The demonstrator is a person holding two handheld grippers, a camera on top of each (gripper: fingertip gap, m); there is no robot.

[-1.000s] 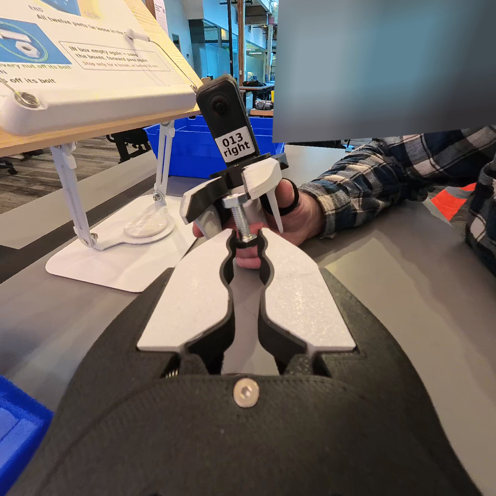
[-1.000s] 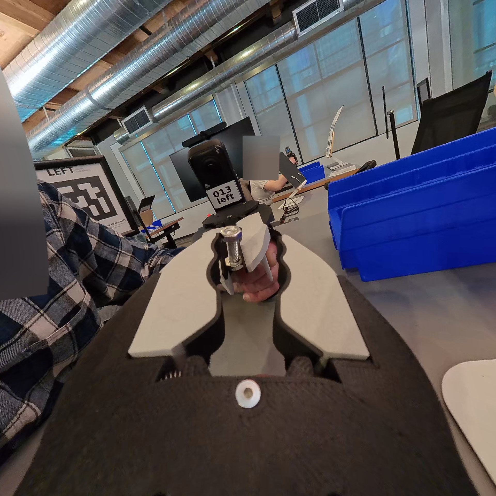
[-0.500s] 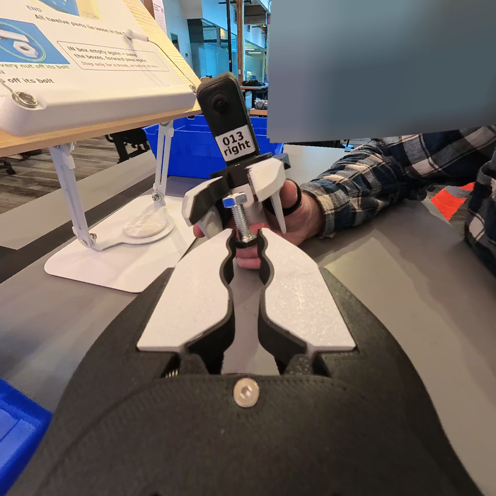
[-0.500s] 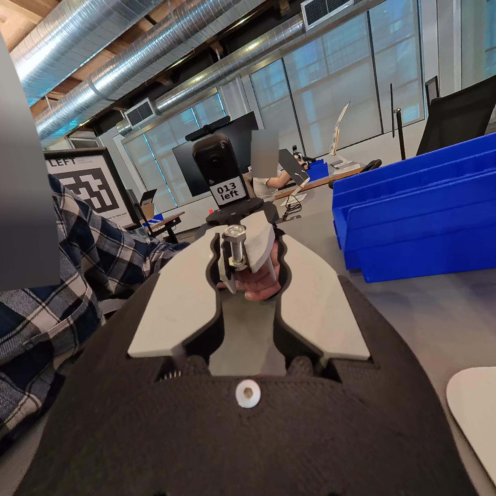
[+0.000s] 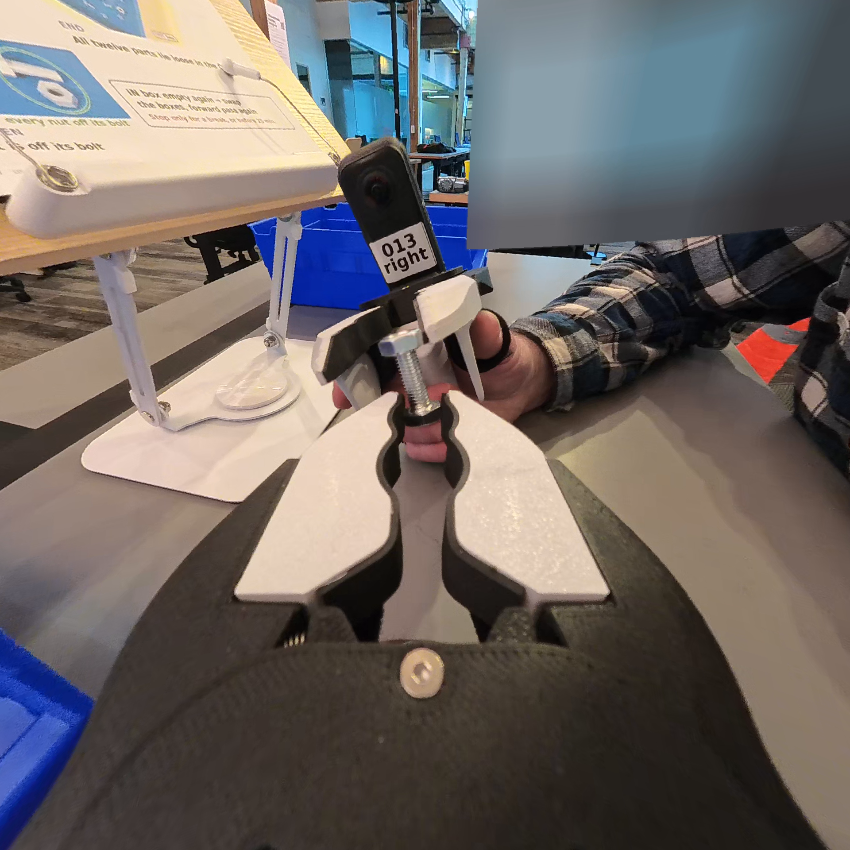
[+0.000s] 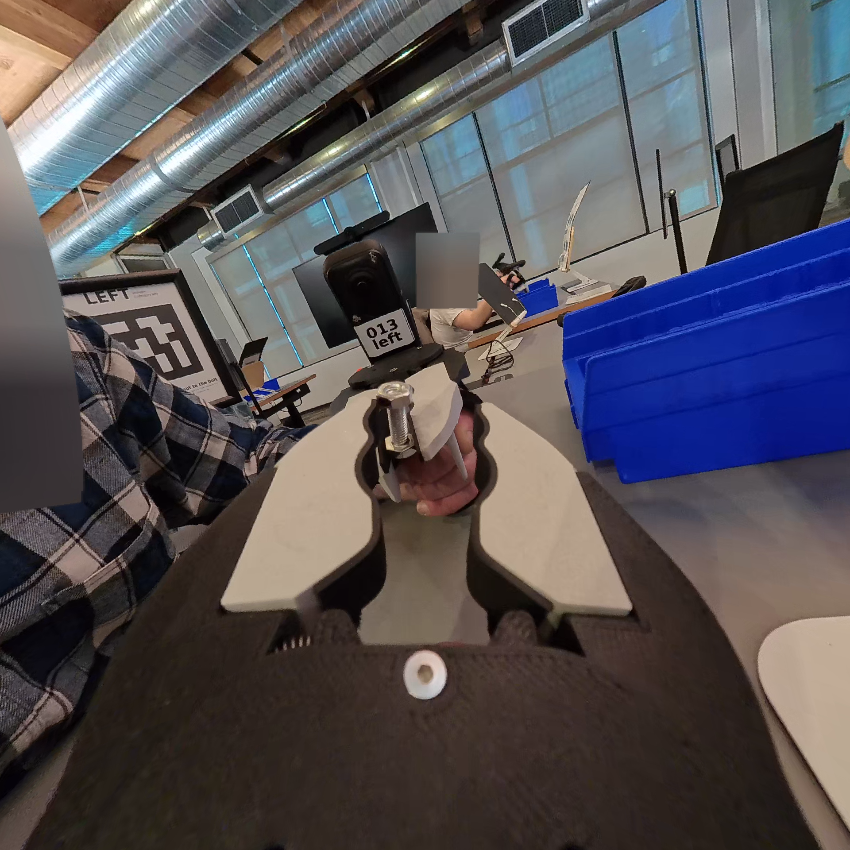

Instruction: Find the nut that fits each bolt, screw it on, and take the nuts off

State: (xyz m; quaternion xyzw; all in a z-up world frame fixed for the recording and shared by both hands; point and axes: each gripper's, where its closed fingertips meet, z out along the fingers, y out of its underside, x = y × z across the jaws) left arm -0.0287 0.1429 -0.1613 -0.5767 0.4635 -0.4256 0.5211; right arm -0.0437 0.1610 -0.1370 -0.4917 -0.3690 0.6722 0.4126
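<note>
Left gripper (image 5: 422, 404) clamped on bolt's (image 5: 410, 372) nut (image 5: 422, 407) | right gripper (image 6: 425, 414) apart around it

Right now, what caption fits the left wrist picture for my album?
Left hand-held gripper pinches the nut on a silver bolt above a grey table.

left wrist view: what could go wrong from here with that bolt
1. The left gripper pinches the bolt only at its very tips, at one end; a twist could lever it out.
2. The right gripper stands open around the other end; closing off-centre may knock it onto the table.
</note>
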